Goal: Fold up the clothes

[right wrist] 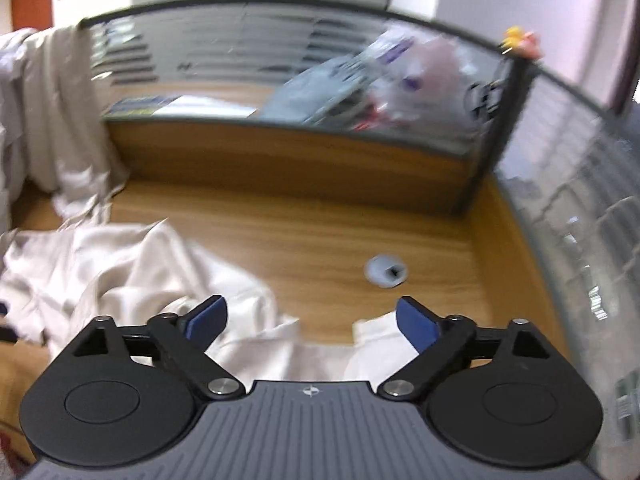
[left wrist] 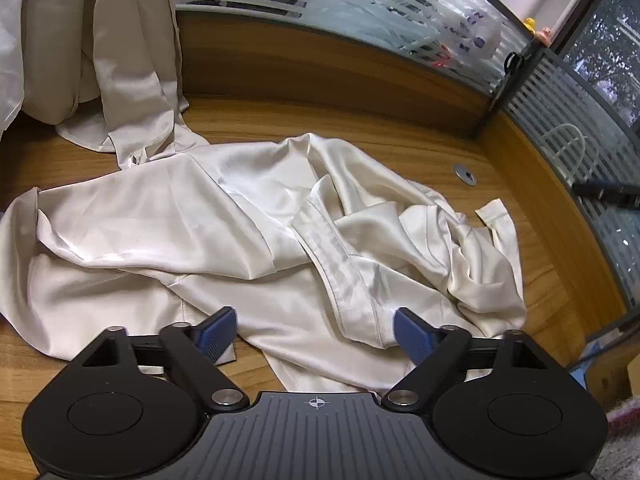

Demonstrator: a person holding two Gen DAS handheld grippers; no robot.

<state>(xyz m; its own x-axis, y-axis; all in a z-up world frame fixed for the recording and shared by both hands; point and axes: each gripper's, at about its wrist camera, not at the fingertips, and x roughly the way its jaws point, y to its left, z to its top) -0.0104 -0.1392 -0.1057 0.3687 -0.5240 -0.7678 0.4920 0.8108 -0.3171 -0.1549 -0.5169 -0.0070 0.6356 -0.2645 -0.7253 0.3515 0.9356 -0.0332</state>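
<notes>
- cream satin garment (left wrist: 224, 236) lies crumpled on the wooden desk (left wrist: 360, 148), spread from the left edge toward the middle-right; looks like a shirt w/ placket/collar band (left wrist: 340, 264) twisted across it, cuffed sleeve end (left wrist: 496, 212) trailing toward the right side
- no neat folds visible, fabric bunched and creased; judged: garment is not folded as it lies, flattening + folding left to do
- more pale clothes (left wrist: 100, 40) hang over the partition at the back-left corner, lower ends touching the desk; unfolded too
- left gripper (left wrist: 316, 328) wide open, nothing held, hovers over the near hem of the garment, blue pads either side of the fabric edge
- right gripper (right wrist: 312, 320) also wide open, empty, over the right end of the garment near the front edge; this view is blurred
- round cable grommet (right wrist: 386, 272) in the desk toward the back-right, clear of the cloth
- writing: plastic bag (left wrist: 468, 28) behind the glass partition has purple print, not readable; red mark + sign on the far wall in right wrist view too blurred; no brand legible
</notes>
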